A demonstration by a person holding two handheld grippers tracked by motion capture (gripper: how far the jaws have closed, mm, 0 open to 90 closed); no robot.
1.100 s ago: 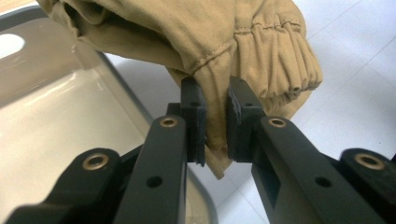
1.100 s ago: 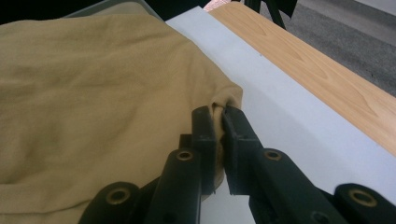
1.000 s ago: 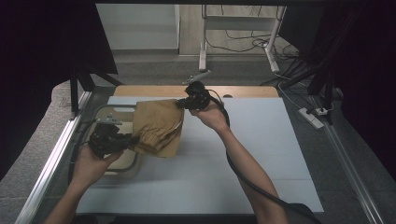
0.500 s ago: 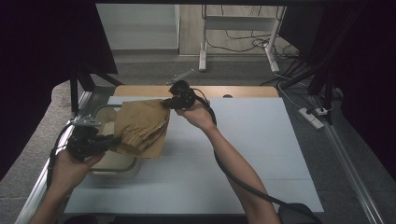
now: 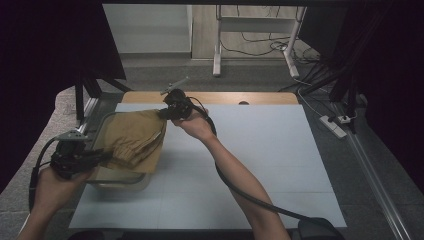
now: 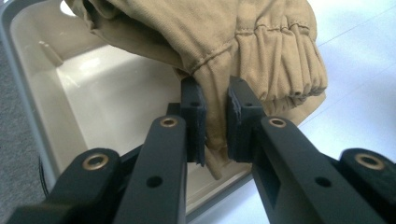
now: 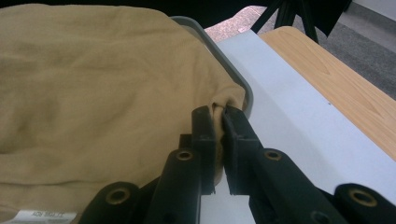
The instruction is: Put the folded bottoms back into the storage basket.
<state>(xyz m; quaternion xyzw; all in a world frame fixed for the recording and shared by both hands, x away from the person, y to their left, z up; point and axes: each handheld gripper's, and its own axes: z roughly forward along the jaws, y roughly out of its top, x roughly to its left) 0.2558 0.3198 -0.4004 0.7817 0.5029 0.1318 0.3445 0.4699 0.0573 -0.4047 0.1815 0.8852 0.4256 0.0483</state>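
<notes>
Shifted leftward since the earlier frame, tan trousers (image 5: pixel 134 141) are being held over the grey bin (image 5: pixel 120 179), clenched by left gripper (image 6: pixel 216 122) and right gripper (image 7: pixel 219 125); lowering into it is judged next.

The folded trousers (image 5: pixel 132 140) are plain tan with a small white label. The bin (image 6: pixel 93 93) is cream inside with a grey rim. The table mat (image 5: pixel 260 160) is pale blue; the far table edge (image 5: pixel 260 98) is light wood. Both grippers' jaws are black.
</notes>
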